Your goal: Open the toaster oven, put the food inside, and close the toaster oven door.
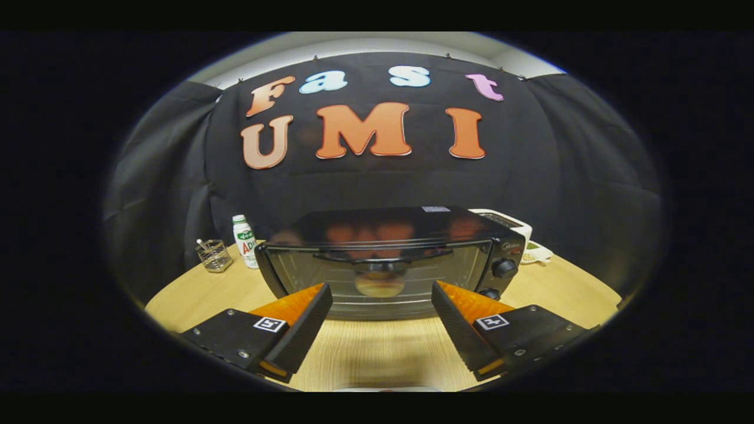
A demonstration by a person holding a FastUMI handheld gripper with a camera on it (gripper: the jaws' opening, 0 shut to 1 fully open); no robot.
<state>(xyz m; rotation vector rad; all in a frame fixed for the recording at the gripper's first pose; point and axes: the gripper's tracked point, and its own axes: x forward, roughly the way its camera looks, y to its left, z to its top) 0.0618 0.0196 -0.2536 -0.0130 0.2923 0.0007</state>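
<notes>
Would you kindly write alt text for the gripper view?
A black toaster oven with its door shut sits on a wooden table, just ahead of the open gripper, which holds nothing. A small bottle and a wire basket stand beside the oven.

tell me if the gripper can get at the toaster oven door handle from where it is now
Probably yes. The gripper is open, with the toaster oven just ahead and its door shut. Bare table lies between the fingers, and the door handle faces them with nothing in front.
</notes>
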